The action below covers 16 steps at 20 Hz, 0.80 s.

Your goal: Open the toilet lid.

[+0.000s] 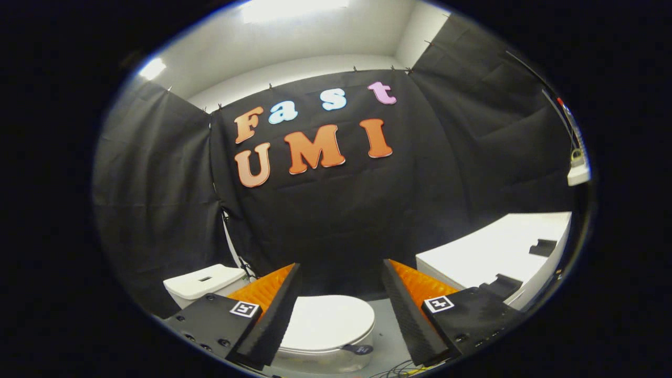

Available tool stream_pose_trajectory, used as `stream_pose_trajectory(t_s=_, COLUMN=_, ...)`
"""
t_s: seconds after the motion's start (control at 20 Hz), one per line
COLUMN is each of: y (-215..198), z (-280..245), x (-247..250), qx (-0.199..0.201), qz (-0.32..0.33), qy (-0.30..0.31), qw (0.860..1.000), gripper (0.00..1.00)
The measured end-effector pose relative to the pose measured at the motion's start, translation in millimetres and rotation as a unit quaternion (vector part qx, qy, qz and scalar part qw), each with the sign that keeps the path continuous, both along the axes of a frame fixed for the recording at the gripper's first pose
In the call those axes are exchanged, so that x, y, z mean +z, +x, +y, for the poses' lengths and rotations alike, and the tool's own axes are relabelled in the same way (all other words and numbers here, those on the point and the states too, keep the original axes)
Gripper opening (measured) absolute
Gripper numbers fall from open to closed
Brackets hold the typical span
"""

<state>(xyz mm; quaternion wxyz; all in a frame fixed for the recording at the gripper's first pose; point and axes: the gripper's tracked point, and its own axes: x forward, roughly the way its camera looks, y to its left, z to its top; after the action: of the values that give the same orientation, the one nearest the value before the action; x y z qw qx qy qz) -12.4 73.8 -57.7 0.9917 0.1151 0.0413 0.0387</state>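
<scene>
Currently: gripper (340, 273) jaws wide, empty | toilet lid (328, 321) down, between and beyond them

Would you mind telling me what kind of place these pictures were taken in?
Most likely a mock bathroom set up in a cloth-walled booth: a white toilet with its lid down and its tank behind, black drapes hung as walls, and a white table alongside. The open claw holds nothing.

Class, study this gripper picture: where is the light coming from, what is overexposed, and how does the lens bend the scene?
Gripper view: bright ceiling light washes out overhead; the white table curves from fisheye distortion; the closed toilet lid is evenly lit, without glare, beyond the open tool.
</scene>
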Motion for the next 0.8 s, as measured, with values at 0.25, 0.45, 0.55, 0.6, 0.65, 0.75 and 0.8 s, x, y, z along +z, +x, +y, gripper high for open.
stream_pose_trajectory(t_s=0.25, y=11.3, z=6.7, x=-82.7, qx=0.005, qz=0.079, qy=0.066, qw=0.995, gripper=0.98)
stream_pose_trajectory(t_s=0.45, y=13.5, z=-2.9, x=-131.9, qx=-0.01, qz=0.134, qy=0.116, qw=0.984, gripper=0.98)
stream_pose_trajectory(t_s=0.55, y=11.1, z=-6.7, x=-152.3, qx=-0.009, qz=0.16, qy=0.132, qw=0.978, gripper=0.98)
stream_pose_trajectory(t_s=0.6, y=11.0, z=-7.1, x=-163.4, qx=-0.004, qz=0.176, qy=0.142, qw=0.974, gripper=0.98)
stream_pose_trajectory(t_s=0.65, y=12.0, z=-9.1, x=-176.4, qx=-0.005, qz=0.191, qy=0.152, qw=0.97, gripper=0.98)
stream_pose_trajectory(t_s=0.75, y=13.9, z=-16.3, x=-200.9, qx=-0.012, qz=0.218, qy=0.18, qw=0.959, gripper=0.98)
stream_pose_trajectory(t_s=0.8, y=14.0, z=-17.2, x=-211.2, qx=-0.016, qz=0.228, qy=0.198, qw=0.953, gripper=0.98)
